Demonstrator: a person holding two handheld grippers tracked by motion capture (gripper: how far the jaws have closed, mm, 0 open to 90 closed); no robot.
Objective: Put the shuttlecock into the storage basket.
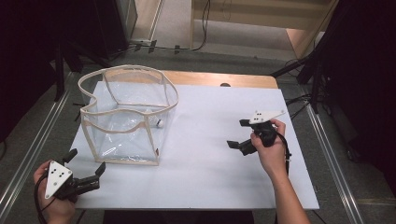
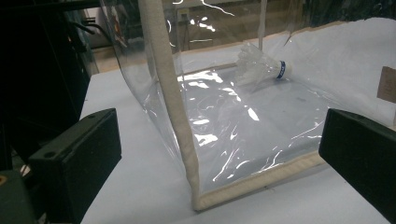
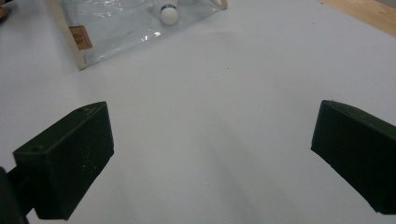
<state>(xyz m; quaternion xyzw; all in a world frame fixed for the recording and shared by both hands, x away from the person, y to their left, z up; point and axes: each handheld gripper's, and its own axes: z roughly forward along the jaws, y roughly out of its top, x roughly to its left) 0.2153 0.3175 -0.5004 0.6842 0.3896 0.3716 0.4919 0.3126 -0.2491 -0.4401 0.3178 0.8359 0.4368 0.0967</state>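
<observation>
High view placed the clear bag [image 1: 126,116] upright on the white table sheet [image 1: 210,154], toward ten o'clock from the sheet's middle, its cream-trimmed mouth open upward. A white shuttlecock [image 1: 159,123] lay inside on the bag's floor, near the wall that faced three o'clock. The left gripper [image 1: 85,168] sat at about seven o'clock of the sheet, by its near corner, jaws spread wide and gripping nothing, aimed at the bag's near corner and just short of it. The right gripper [image 1: 239,134] hovered at roughly three o'clock, well apart from the bag, its jaws likewise parted and empty.

Left gripper view showed the bag's cream corner seam [image 2: 175,121] standing between the two black jaws without touching either, with the shuttlecock [image 2: 261,70] lying on its side beyond the plastic at one o'clock, cork end to the right. Right gripper view showed bare sheet between the spread jaws, and the bag [image 3: 135,23] with its small brown tag [image 3: 80,38] at eleven o'clock.
</observation>
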